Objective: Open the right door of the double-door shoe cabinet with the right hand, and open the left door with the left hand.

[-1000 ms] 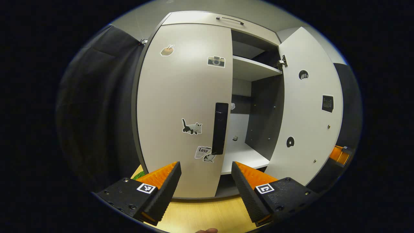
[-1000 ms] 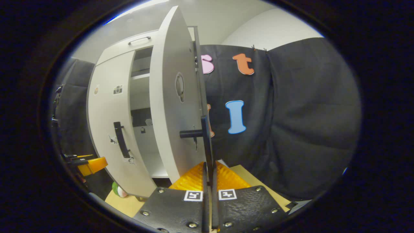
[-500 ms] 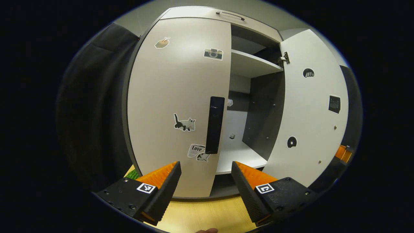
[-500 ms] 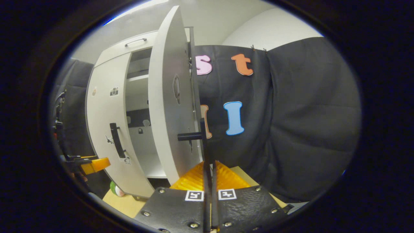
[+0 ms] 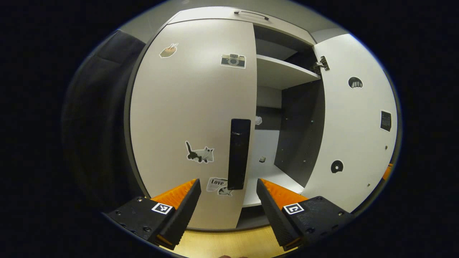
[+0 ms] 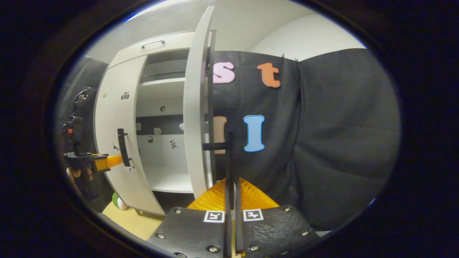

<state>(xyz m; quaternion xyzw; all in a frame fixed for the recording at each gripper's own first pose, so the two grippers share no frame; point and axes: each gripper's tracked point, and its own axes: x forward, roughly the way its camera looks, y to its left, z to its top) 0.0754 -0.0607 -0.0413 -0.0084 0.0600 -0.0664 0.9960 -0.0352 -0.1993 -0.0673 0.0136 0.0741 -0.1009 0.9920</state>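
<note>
At the cabinet front, left gripper [image 5: 228, 190] gapes wide, fingers either side of the left door's handle [image 5: 239, 153], not touching. Right gripper [image 6: 231, 193] clamps the right door's handle [image 6: 229, 157] (door [image 6: 195, 118] swung open); left door [image 5: 193, 118] shut.

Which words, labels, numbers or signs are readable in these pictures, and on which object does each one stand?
"Love": on the newspaper sticker low on the left door, beside the black handle.
The finer print under that word: too small to read.
Dark square sticker on the right door: too small to read.
The square coded markers on the left gripper carry no letters.
</note>
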